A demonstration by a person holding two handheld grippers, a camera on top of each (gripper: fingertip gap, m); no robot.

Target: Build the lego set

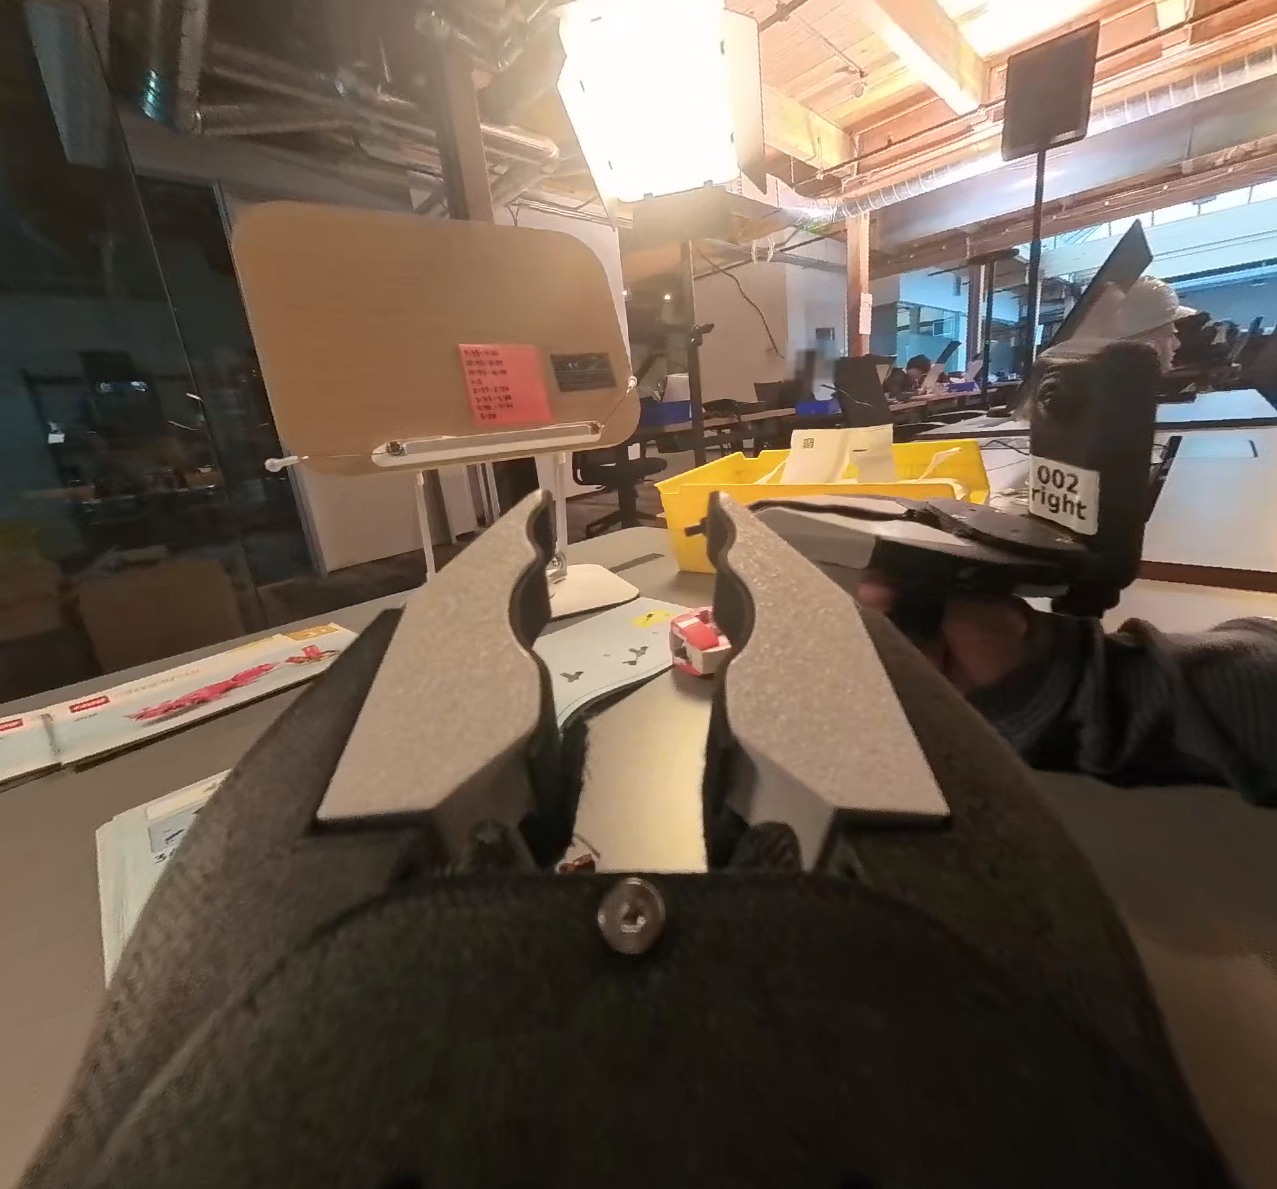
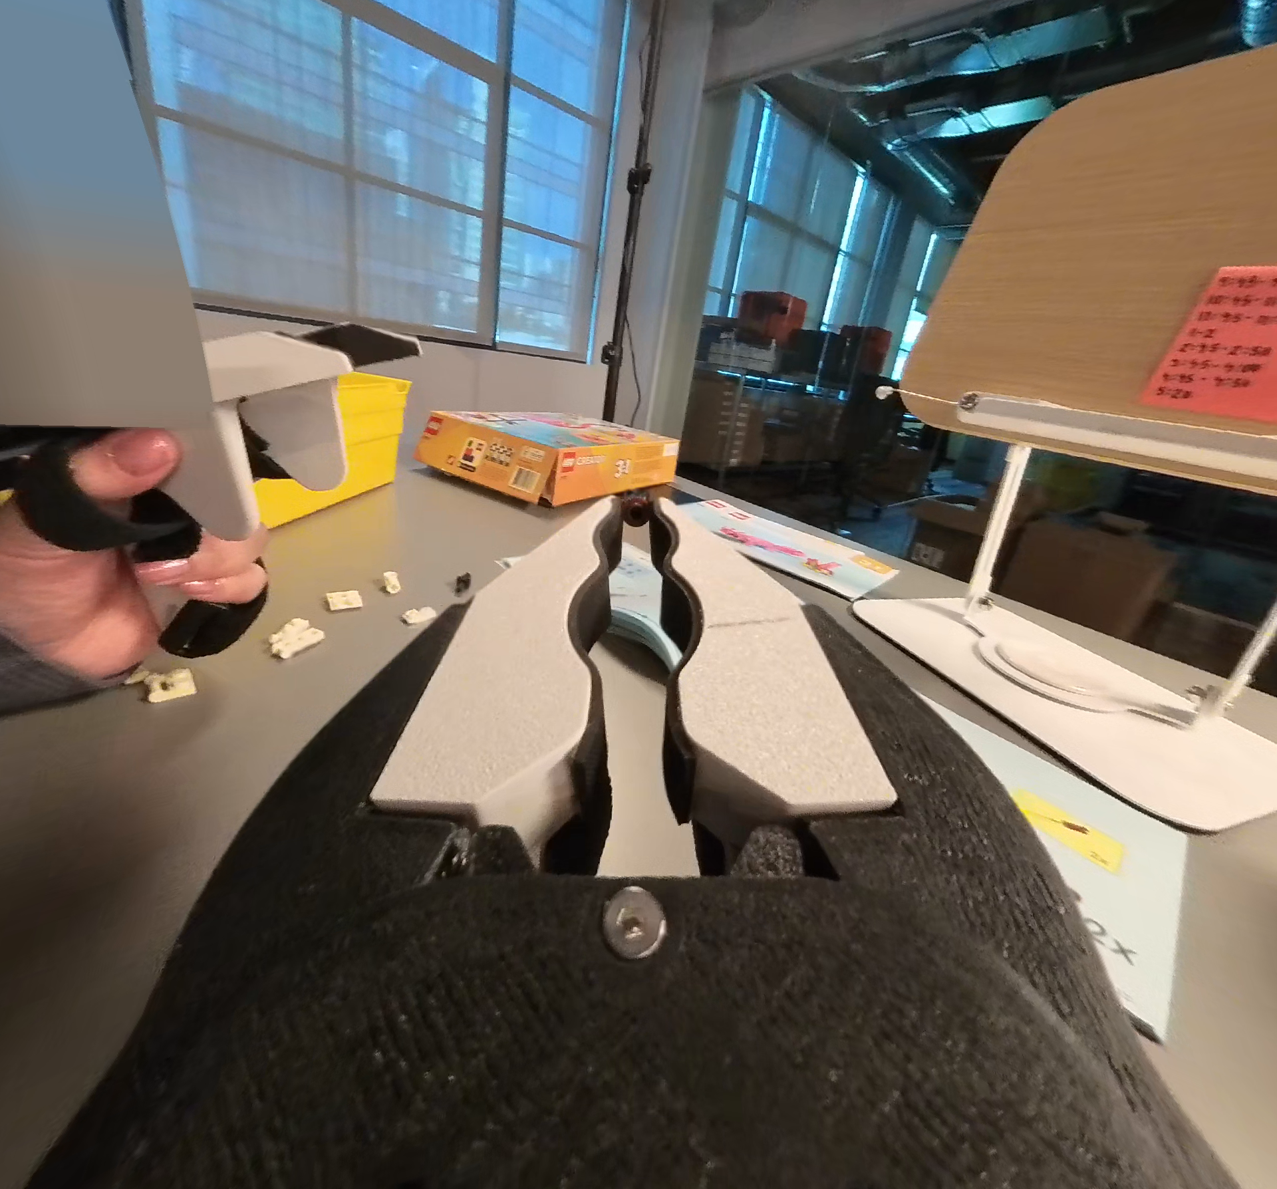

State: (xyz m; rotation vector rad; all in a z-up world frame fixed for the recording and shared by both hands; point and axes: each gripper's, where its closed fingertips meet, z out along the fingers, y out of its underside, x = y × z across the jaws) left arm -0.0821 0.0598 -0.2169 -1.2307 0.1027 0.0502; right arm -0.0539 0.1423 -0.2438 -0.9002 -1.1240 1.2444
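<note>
A: Why is the wooden stand (image 1: 428, 334) at twelve o'clock on the bench (image 1: 41, 879)?

B: Likely to prop pages upright; the booklet (image 1: 608, 655) lies flat below it, though.

A: And the left hand-held gripper (image 1: 629, 513)?

B: Level, low over the bench, jaws apart on air; a red-and-white brick model (image 1: 698, 641) sits just beside its right finger.

A: The right hand-held gripper (image 2: 634, 512)?

B: Level, pointing at the orange box (image 2: 553, 454), tips clamped on a small dark round piece (image 2: 634, 510), pinched high, seemingly to keep it clear.
</note>
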